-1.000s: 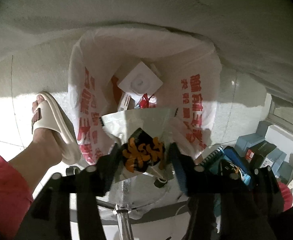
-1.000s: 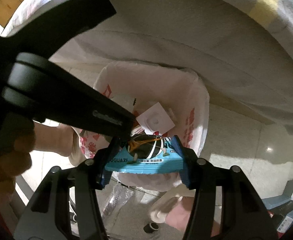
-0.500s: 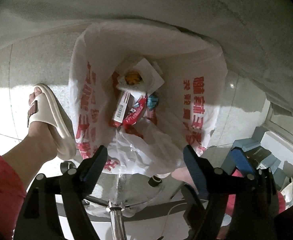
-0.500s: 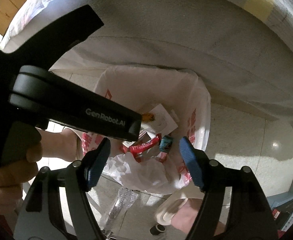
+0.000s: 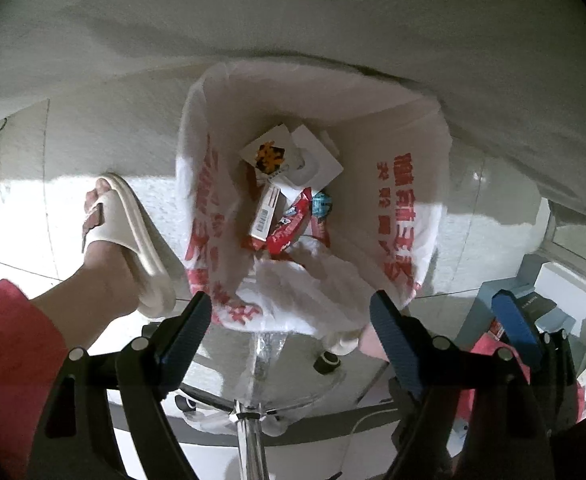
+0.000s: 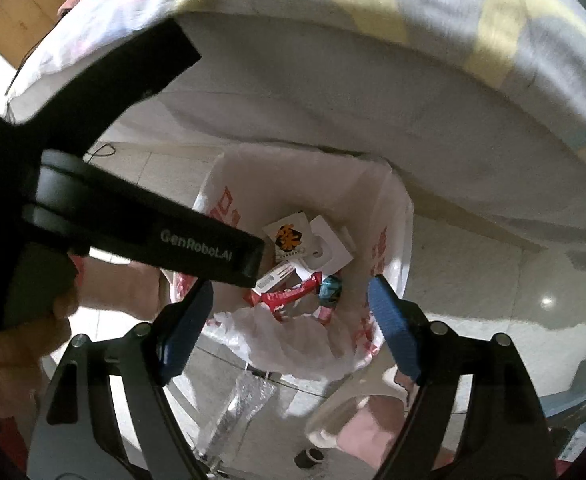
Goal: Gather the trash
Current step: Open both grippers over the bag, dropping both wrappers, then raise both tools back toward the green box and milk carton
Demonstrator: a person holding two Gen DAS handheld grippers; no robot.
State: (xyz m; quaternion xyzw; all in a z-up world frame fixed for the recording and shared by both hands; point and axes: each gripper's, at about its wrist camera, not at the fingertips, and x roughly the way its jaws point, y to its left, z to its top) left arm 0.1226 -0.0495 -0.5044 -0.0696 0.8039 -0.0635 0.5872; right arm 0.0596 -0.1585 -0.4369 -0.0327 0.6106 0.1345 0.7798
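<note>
A white plastic trash bag with red print stands open on the floor below both grippers; it also shows in the right wrist view. Inside lie a white packet with an orange-and-black logo, a red wrapper, a small blue wrapper and a barcode box. My left gripper is open and empty above the bag's near rim. My right gripper is open and empty above the bag. The left gripper's black body crosses the right wrist view.
A bed with a white cover overhangs the bag's far side. The person's foot in a cream slipper stands left of the bag. A chair base with a chrome post is below. Boxes sit at the right.
Both grippers opened and dropped their packets into the bag: the orange-logo packet from the left, the blue wrapper from the right. Both now lie among the trash.
</note>
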